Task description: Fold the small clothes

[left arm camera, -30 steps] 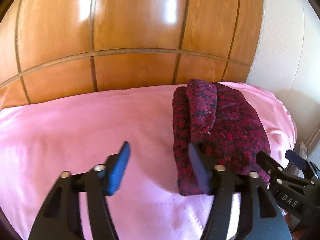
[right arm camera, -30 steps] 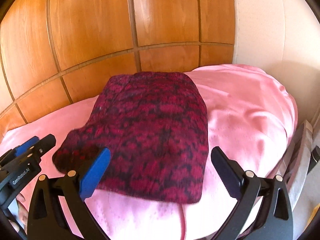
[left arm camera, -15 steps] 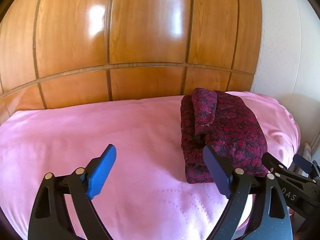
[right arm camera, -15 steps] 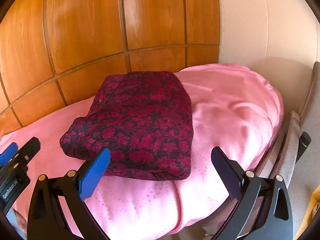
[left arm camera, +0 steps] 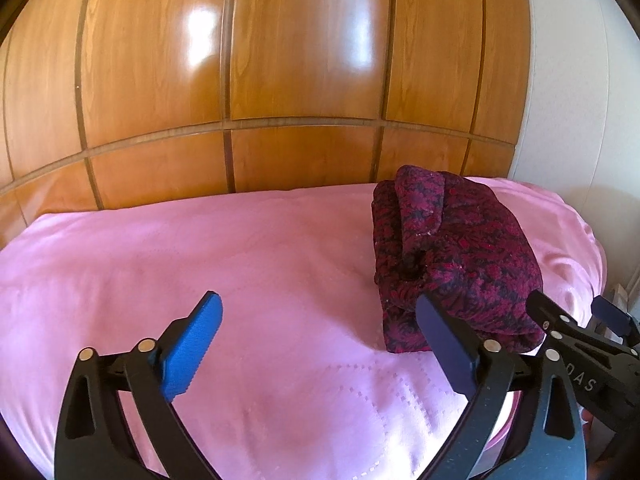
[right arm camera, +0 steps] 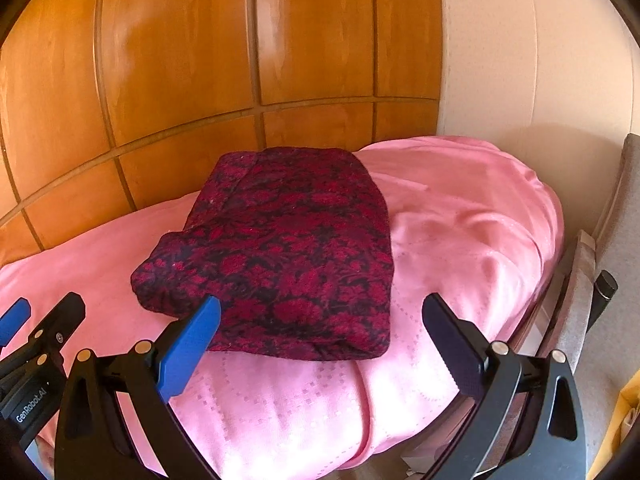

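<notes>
Left claw [left arm camera: 318, 344] and right claw [right arm camera: 320, 344], matte black slotted frames, silver round screws at the pivots, one bright blue ribbed finger pad [left arm camera: 192, 354], one dark navy pad [right arm camera: 450, 346], white lettering "GenRobot.AI" and "DAS"

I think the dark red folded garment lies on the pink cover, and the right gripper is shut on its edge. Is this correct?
Not quite. The folded garment does lie on the pink cover, but the right gripper is open, its jaws spread wide and holding nothing. The right wrist view shows this.

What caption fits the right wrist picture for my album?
Folded red flowery cloth resting on the pink blanket, open right gripper in front.
</notes>
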Tool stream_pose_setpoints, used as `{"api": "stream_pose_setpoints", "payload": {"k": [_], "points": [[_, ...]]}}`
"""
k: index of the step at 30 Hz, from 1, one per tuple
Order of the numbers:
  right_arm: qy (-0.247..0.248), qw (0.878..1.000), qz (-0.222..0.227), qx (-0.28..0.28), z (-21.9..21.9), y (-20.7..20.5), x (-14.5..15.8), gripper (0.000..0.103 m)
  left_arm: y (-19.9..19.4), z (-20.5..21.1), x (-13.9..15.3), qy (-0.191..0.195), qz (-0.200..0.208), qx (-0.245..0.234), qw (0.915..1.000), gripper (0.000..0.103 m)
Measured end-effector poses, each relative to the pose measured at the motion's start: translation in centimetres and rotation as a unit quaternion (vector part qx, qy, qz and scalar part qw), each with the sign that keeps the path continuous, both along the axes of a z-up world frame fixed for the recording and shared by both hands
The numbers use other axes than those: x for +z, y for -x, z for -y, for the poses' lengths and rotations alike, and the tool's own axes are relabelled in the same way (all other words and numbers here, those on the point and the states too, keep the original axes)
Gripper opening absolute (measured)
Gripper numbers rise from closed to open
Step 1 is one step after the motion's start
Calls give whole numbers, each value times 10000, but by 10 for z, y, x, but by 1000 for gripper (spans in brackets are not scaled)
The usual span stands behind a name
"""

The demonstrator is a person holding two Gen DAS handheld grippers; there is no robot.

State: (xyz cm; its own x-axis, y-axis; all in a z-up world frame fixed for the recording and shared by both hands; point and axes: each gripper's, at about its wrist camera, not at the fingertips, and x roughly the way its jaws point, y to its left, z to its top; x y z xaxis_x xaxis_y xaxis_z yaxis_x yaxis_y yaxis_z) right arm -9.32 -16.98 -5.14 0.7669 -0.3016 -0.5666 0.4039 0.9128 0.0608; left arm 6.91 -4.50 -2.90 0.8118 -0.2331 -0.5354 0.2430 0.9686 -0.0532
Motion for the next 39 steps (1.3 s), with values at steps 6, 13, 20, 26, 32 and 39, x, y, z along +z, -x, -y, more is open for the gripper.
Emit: {"api": "stream_pose_setpoints", "payload": {"k": [6, 13, 20, 26, 32, 39], "points": [[-26, 10000, -16, 22, 2, -1, -2, 101, 2, 4, 0, -33, 24, -14, 10000, 98], [-37, 10000, 3, 29, 3, -1, -2, 101, 4, 6, 2, -42, 18, -7, 10000, 98], [-54, 10000, -8, 50, 3, -2, -3, 101, 4, 2, 5, -13, 47, -41, 10000, 98], [-52, 10000, -29, 49, 3, -2, -4, 101, 1, 0, 4, -4, 0, -65, 10000, 98], [25, 9999, 22, 119, 3, -2, -4, 101, -2, -3, 1, 44, -22, -58, 10000, 98], [-304, 9987, 368, 169, 36, -2, 11, 101, -13, -11, -7, 95, -240, 147, 9996, 98]]}}
